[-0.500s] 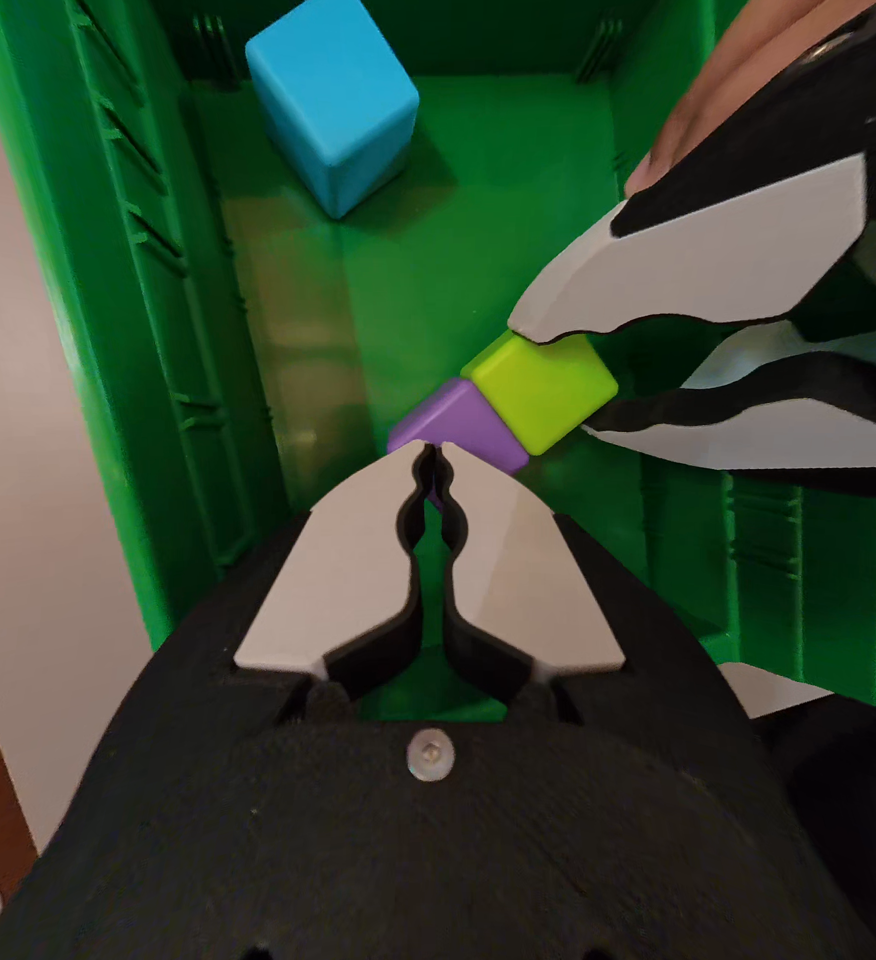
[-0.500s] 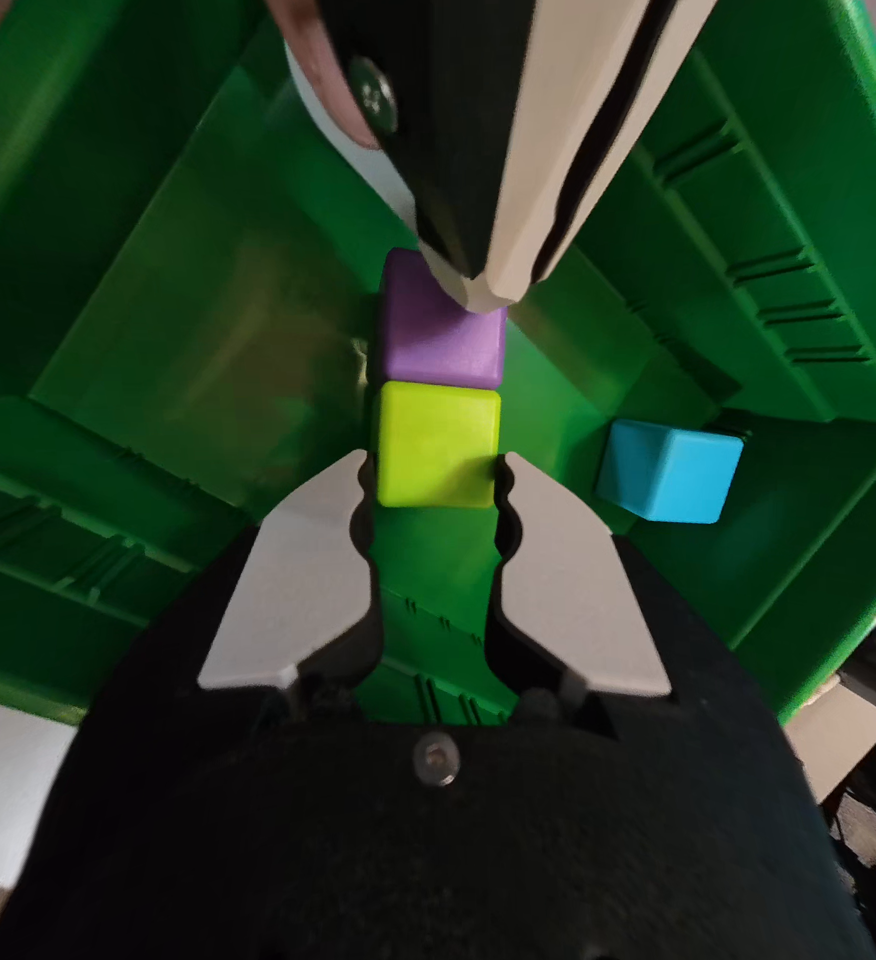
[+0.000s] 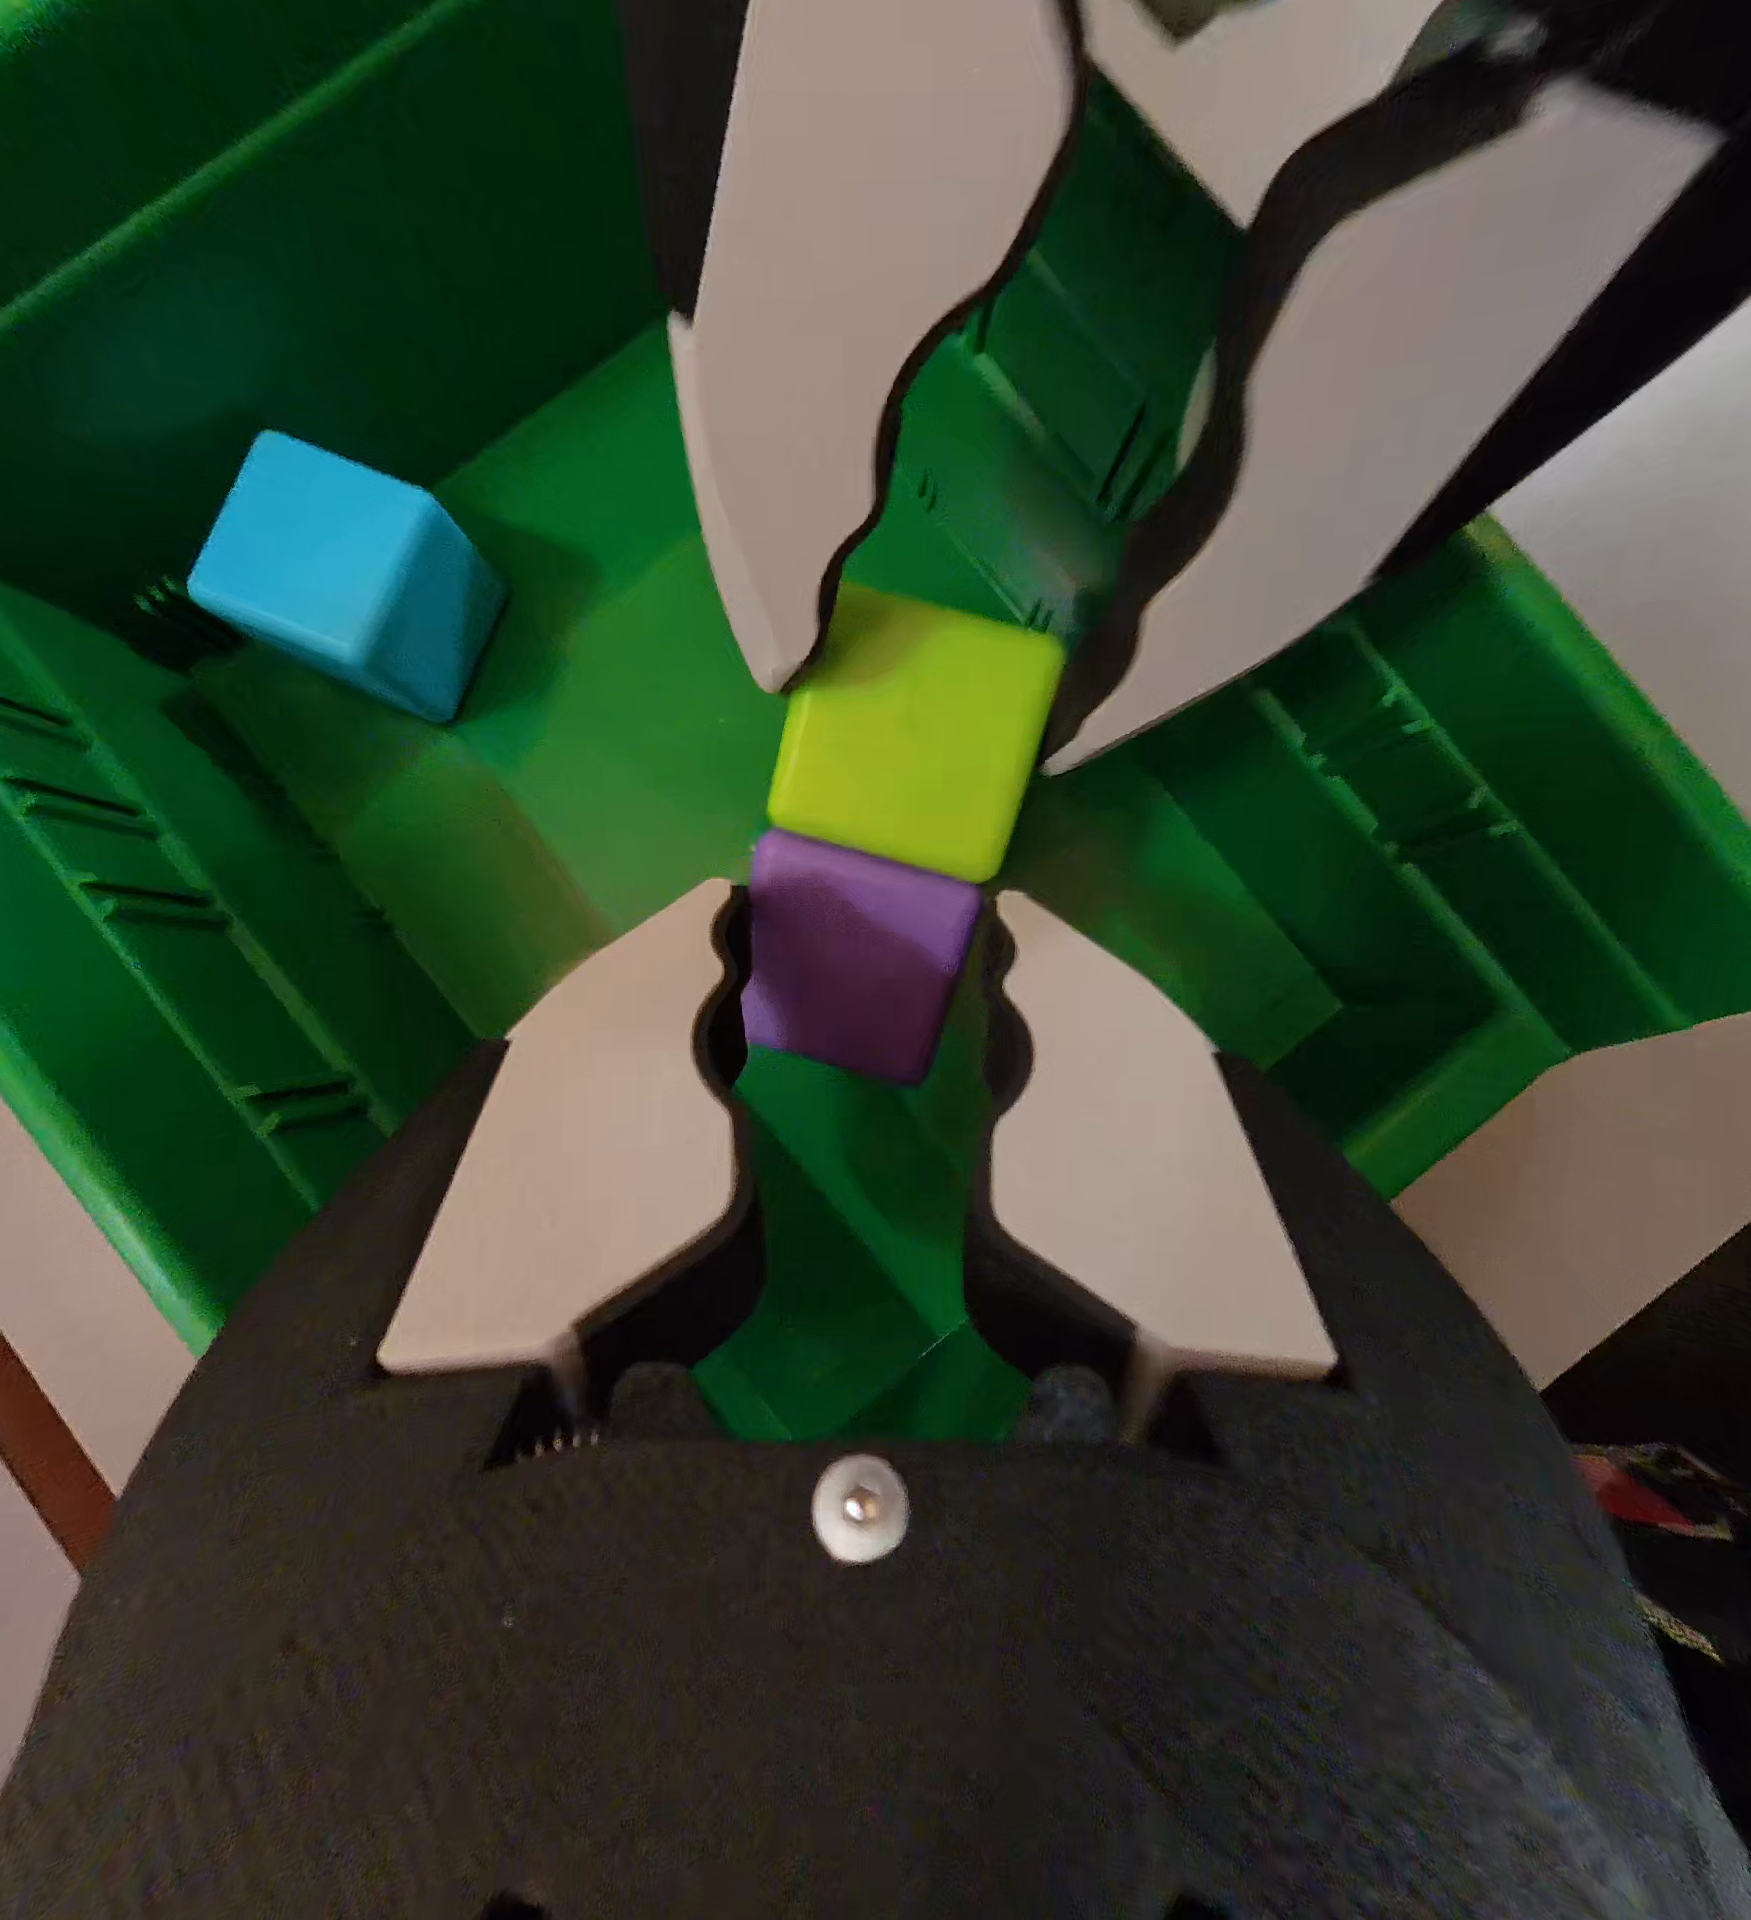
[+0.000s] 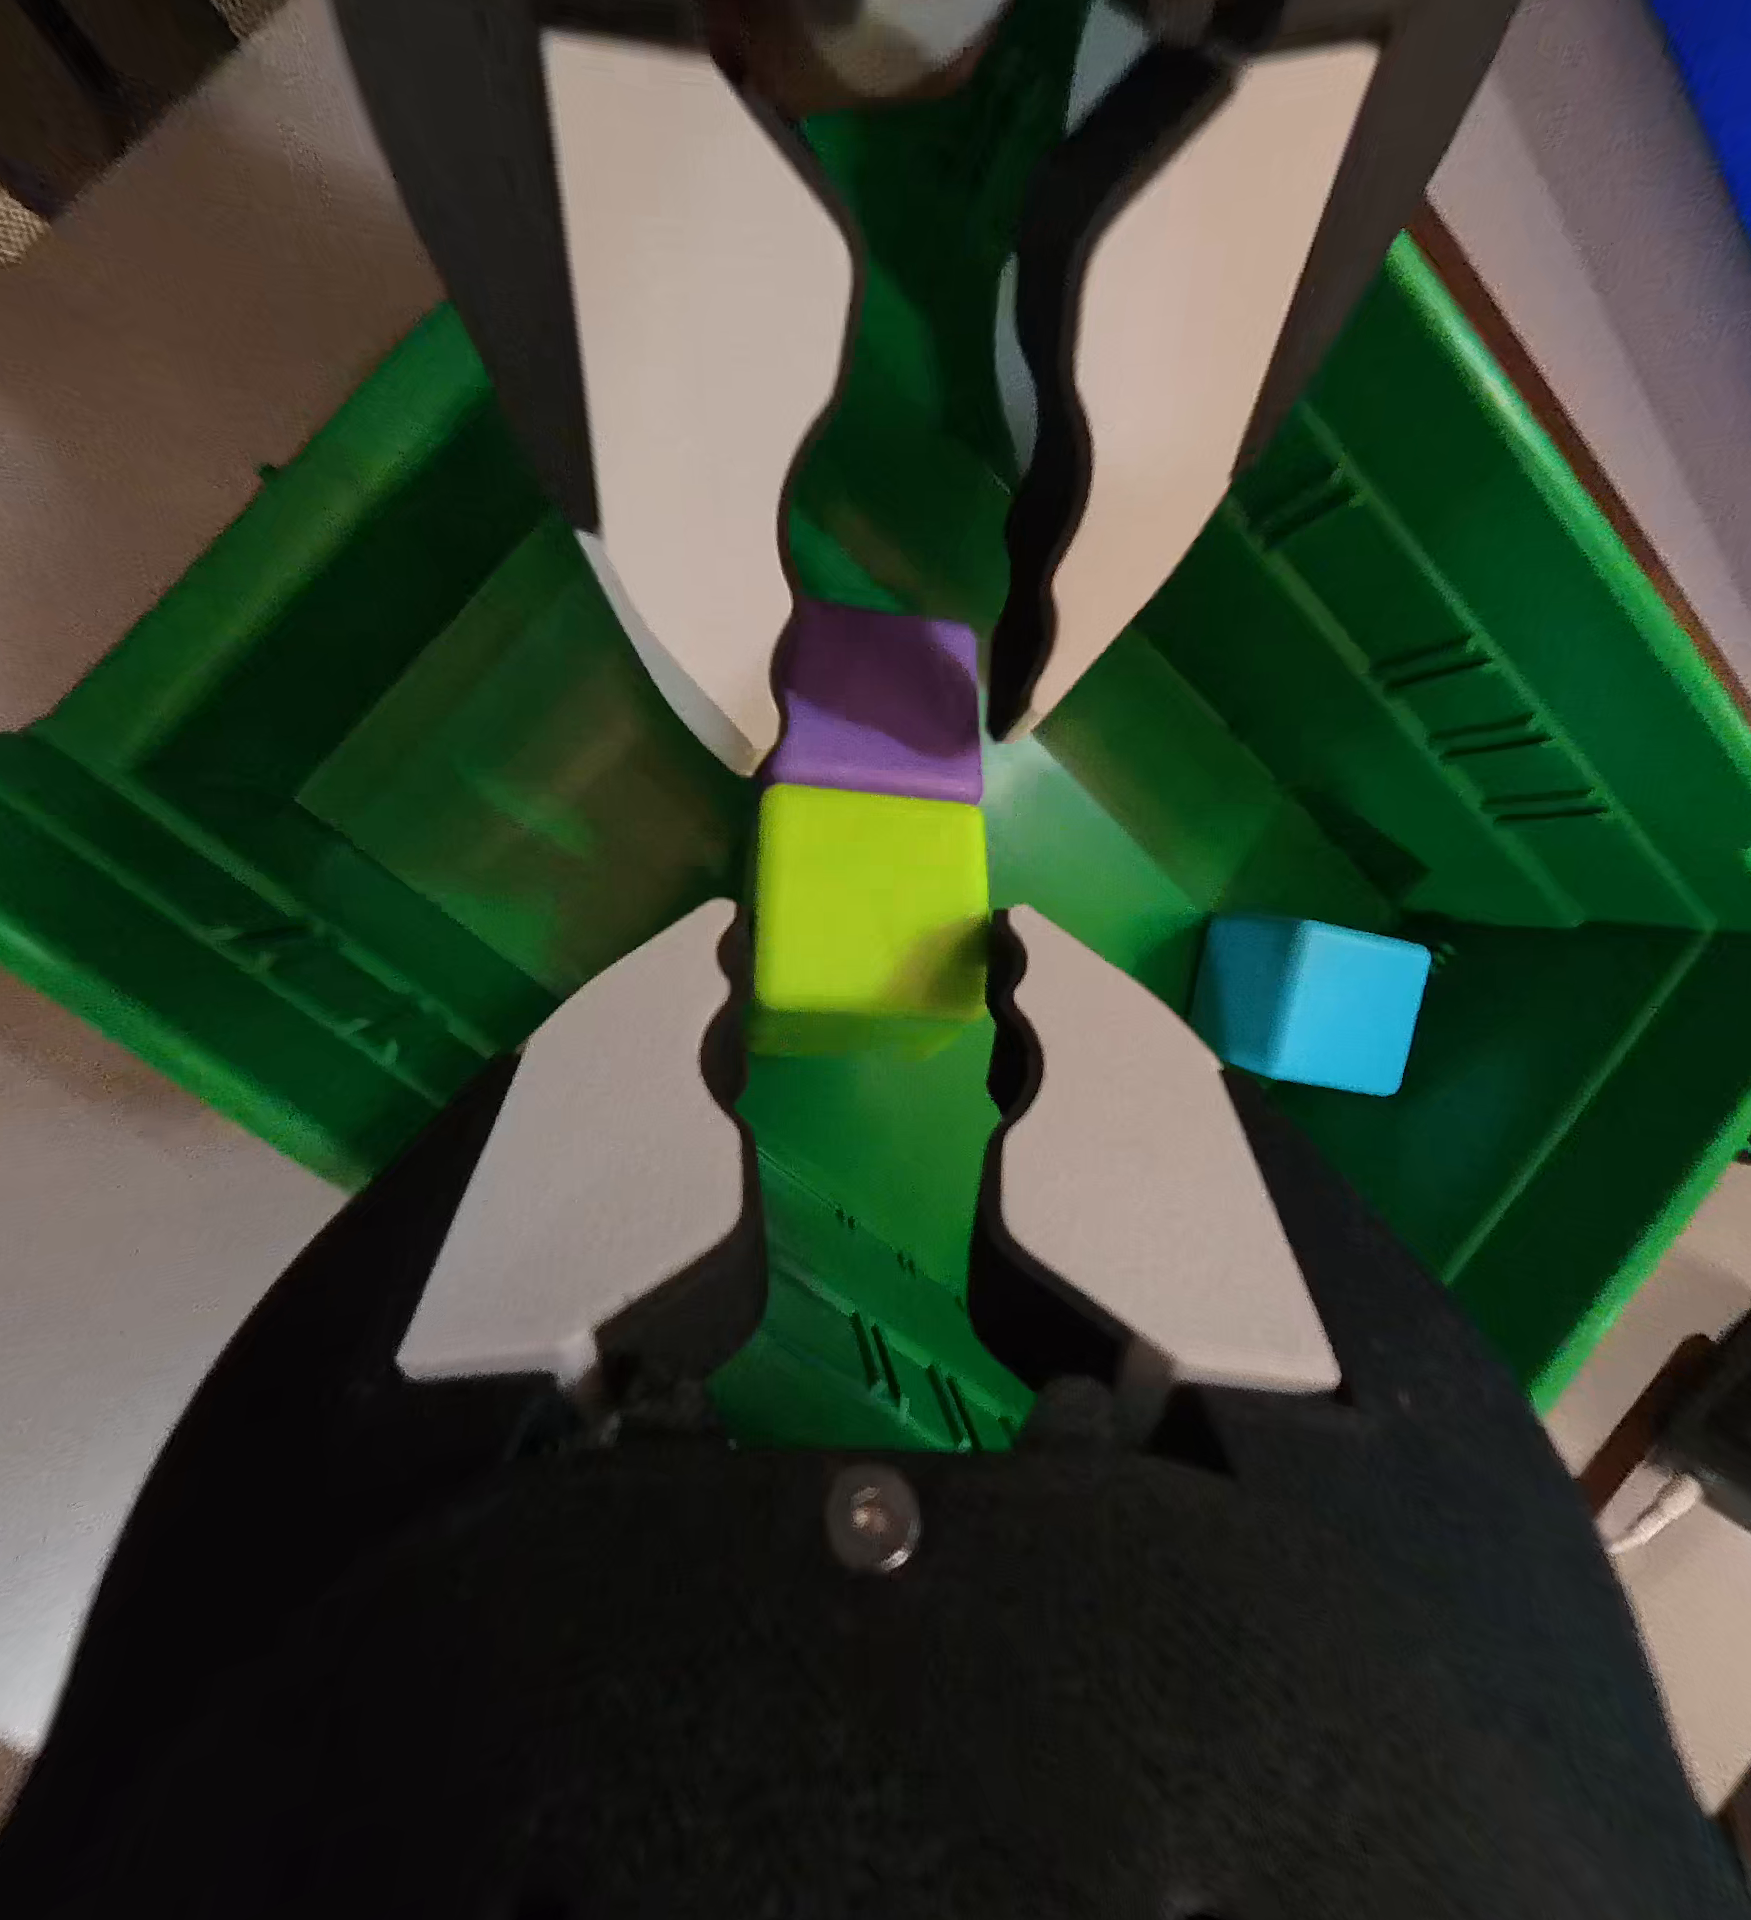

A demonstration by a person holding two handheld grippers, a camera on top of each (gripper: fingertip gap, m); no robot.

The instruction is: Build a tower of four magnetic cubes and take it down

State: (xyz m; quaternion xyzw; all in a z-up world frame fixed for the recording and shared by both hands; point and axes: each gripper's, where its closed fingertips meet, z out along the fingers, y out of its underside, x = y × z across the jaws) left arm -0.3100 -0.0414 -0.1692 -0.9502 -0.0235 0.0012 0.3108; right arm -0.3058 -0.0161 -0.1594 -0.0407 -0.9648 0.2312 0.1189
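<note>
Two grippers, two cubes, one green plastic bin [image 3: 1473,831]
Left gripper [image 3: 855,914] clamps the purple plastic cube [image 3: 850,956]; right gripper [image 4: 866,935] clamps the touching lime-green plastic cube [image 4: 866,904]. A sky-blue plastic cube [image 4: 1307,1003] sits well apart.

Opposed close downward views, shared bin [image 3: 227,260]

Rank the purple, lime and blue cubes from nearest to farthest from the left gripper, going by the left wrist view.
From the left gripper:
1. Purple cube, between its fingertips.
2. Lime cube, touching the purple cube's far side, at the right gripper's tips.
3. Blue cube, off to the left near the green bin's wall.
</note>
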